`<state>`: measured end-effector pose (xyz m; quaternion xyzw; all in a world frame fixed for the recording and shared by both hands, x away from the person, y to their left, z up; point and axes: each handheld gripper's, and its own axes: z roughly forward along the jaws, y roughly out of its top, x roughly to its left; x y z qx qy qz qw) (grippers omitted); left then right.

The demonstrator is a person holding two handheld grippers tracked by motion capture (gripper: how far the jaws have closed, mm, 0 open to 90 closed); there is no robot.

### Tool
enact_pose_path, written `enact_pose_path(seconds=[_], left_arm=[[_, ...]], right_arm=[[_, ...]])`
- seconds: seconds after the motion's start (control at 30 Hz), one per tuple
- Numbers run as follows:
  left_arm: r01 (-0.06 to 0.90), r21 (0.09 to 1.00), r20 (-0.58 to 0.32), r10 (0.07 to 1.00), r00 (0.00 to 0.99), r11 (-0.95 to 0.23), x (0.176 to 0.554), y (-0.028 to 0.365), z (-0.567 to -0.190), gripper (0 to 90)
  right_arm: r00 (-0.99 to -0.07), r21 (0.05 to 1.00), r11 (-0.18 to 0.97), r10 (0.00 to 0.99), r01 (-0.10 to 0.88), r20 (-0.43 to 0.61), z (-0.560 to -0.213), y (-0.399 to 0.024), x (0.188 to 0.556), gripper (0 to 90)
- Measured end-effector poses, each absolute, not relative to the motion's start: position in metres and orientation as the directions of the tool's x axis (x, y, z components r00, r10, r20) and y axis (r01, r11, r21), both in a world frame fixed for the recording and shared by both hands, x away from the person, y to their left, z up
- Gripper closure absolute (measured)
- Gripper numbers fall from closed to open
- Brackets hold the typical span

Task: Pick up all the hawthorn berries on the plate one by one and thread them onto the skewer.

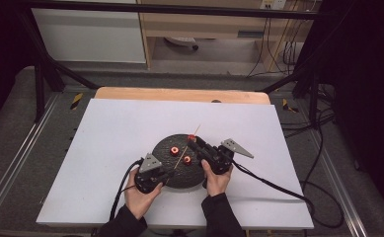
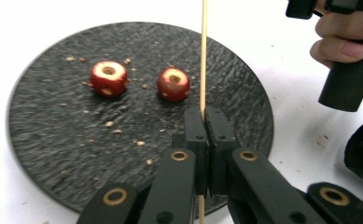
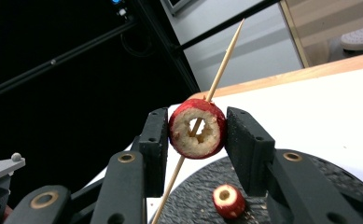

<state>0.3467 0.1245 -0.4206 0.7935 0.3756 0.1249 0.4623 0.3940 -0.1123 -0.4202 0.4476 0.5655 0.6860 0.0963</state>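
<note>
Fruit (image 3: 197, 128) number one is pinched in the right tool (image 3: 197, 133), above the far side of the plate (image 1: 166, 148), with the stick (image 2: 203, 56) through its hole. The left tool (image 2: 208, 126) pinches the stick. Two fruits (image 2: 108, 78) are left on the plate.

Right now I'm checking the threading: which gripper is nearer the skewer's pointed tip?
Right. The right gripper grips the cored fruit just below the skewer tip; the left gripper clamps the skewer's lower end.
</note>
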Motion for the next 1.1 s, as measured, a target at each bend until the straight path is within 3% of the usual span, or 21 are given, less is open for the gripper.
enact_pose_path(seconds=[0.53, 1.1], left_arm=[[0.443, 0.840, -0.105, 0.707, 0.699, -0.313, 0.352, 0.109, -0.397, 89.1], [0.433, 0.843, -0.101, 0.696, 0.711, -0.320, 0.358, 0.107, -0.398, 88.9]], right_arm=[[-0.609, 0.850, -0.340, 0.594, 0.402, 0.525, -0.419, -0.117, 0.383, 61.1], [-0.608, 0.832, -0.299, 0.575, 0.467, 0.548, -0.429, -0.111, 0.376, 60.9]])
